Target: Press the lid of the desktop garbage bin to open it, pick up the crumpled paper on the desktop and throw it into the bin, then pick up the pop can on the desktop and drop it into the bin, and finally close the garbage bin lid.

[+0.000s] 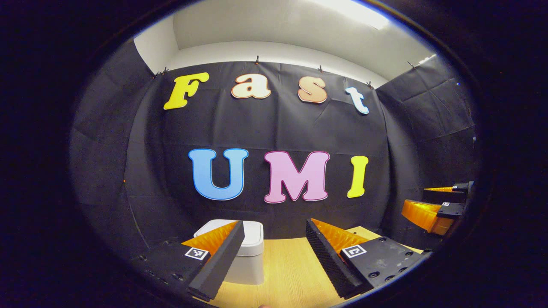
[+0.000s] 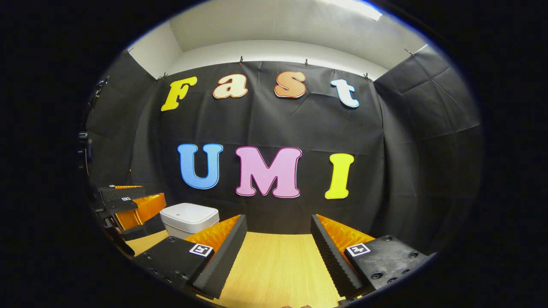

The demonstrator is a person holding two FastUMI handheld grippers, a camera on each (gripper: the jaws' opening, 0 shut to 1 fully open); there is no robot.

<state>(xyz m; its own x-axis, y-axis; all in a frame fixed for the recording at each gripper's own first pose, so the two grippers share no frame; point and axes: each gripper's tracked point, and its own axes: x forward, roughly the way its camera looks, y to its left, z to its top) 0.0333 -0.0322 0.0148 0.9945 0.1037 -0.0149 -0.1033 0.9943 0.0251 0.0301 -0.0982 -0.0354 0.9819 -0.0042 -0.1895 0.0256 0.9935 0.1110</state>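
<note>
Your left gripper (image 1: 274, 239) hangs with fingers spread wide and nothing between them, above the wooden desktop (image 1: 287, 273). The white garbage bin (image 1: 252, 252) stands just beyond its left finger, lid apparently shut, though partly hidden. Your right gripper (image 2: 278, 237) is likewise spread and empty, the bin (image 2: 190, 219) well off to its left.

1. Black cloth wall (image 1: 274, 128) wraps the booth's back and sides.
2. White wall (image 2: 274, 49) and ceiling above it, with a bright ceiling light (image 1: 355, 10).
3. Light wooden bench (image 2: 278, 265) below.
</note>
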